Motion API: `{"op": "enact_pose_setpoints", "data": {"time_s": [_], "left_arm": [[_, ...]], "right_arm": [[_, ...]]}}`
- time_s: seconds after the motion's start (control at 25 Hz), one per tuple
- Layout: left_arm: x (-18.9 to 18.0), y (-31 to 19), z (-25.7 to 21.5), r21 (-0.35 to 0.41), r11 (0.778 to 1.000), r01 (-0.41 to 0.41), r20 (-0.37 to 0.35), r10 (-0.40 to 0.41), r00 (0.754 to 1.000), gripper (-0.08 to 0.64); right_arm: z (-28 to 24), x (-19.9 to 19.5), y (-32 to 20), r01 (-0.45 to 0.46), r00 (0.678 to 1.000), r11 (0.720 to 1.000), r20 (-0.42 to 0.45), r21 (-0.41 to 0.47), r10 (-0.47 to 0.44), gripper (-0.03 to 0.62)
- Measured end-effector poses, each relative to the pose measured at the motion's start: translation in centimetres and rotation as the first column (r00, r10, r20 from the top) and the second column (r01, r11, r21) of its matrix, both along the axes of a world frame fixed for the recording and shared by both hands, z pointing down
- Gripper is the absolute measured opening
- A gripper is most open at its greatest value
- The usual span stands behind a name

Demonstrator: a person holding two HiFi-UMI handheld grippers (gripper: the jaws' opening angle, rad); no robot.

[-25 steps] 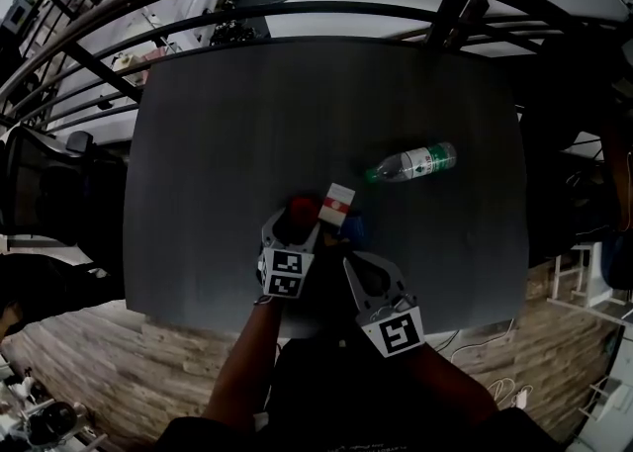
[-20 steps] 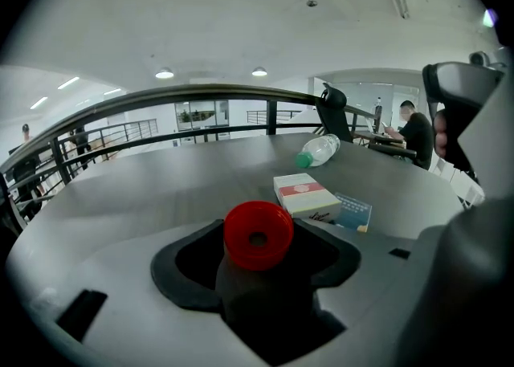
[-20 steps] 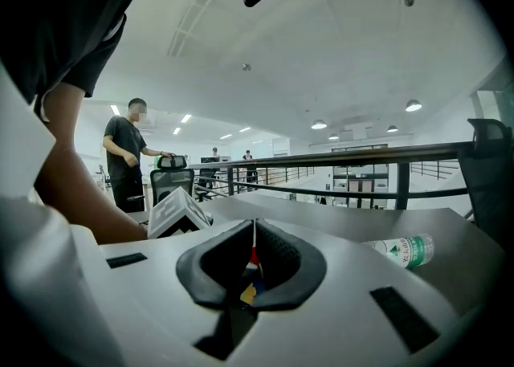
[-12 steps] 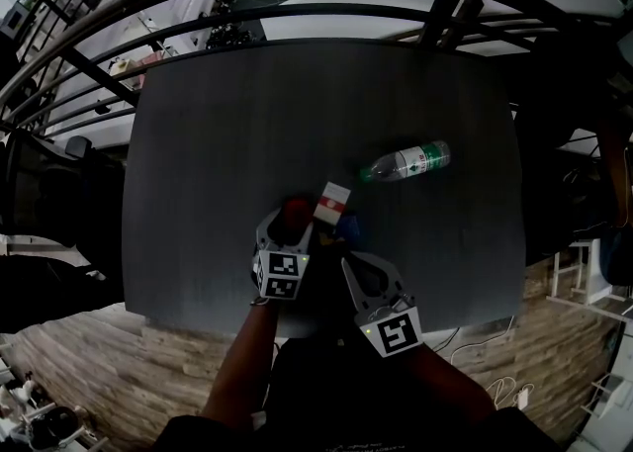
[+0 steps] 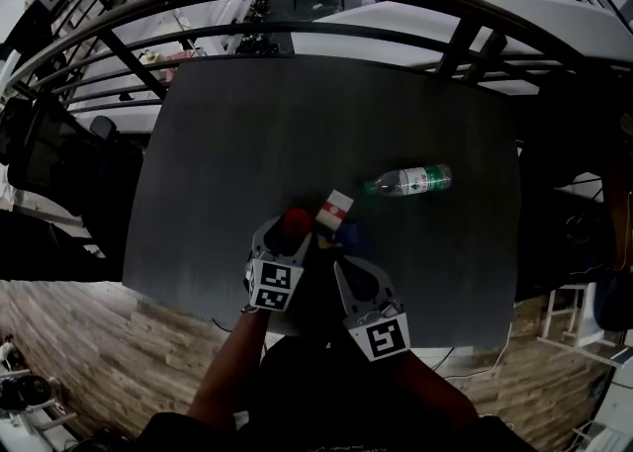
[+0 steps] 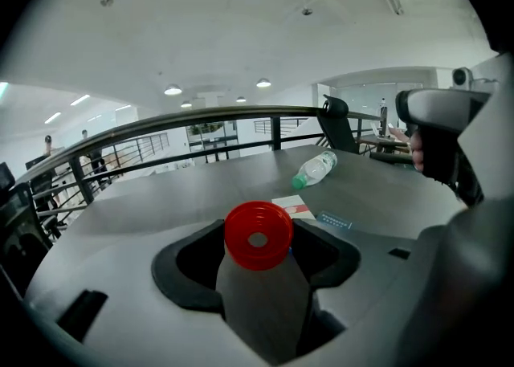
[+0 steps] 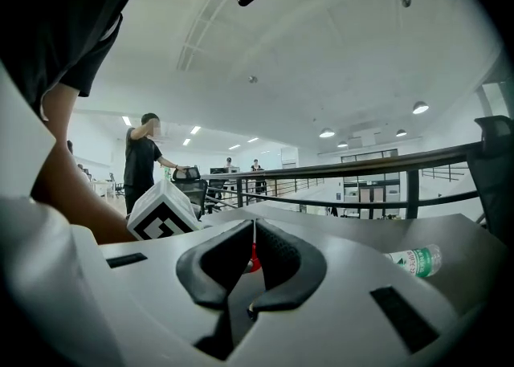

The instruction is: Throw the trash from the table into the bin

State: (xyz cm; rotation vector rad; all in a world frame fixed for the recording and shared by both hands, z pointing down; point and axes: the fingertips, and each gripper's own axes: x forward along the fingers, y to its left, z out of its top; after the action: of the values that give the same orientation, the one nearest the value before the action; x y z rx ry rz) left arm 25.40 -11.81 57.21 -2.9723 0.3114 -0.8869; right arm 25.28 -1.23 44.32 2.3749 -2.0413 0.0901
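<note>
Head view: the dark grey table fills the middle, with a black railing curving past its far side. Close to the near edge, the left tool is clamped on a red-capped bottle, one jaw on each side of it. Just right of the cap is a small red-and-white box, and a blue packet shows just nearer than the box. A clear bottle with a green cap lies on its side farther right, well apart from both tools. The right tool sits just right of the left one, with its jaws drawn together.

Left gripper view: the jaws stand wide with the red-capped bottle between them. Its grey body fills the gap against the pads and its cap points away from the camera. Beyond it on the table lie the red-and-white box, the blue packet to its right, and the clear bottle farther off.

Right gripper view: the jaws meet, leaving only a slit, and a sliver of red shows through it; what that is cannot be told. The left tool's marker cube is at the left. The clear bottle lies on the table to the right. A person stands far off at the left.
</note>
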Motion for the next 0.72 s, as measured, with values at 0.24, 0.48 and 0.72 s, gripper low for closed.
{"op": "enact_pose_setpoints", "data": {"time_s": [0.24, 0.48, 0.72], "left_arm": [[-2.5, -0.3, -3.1, 0.016, 0.994, 0.104, -0.042, -0.103, 0.994, 0.278], [-6.3, -1.2, -5.7, 0.02, 0.968, 0.249, -0.102, -0.246, 0.964, 0.278], [-11.0, -1.2, -8.3, 0.013, 0.939, 0.345, -0.154, -0.339, 0.928, 0.278]], "right_arm": [[-1.5, -1.0, 0.8, 0.068, 0.997, 0.997, -0.046, 0.032, -0.066, 0.025], [-2.4, -2.6, 0.4, 0.179, 0.981, 0.983, -0.086, 0.051, -0.174, 0.025], [-1.2, -5.2, -0.3, 0.244, 0.969, 0.969, -0.055, 0.023, -0.243, 0.025]]}}
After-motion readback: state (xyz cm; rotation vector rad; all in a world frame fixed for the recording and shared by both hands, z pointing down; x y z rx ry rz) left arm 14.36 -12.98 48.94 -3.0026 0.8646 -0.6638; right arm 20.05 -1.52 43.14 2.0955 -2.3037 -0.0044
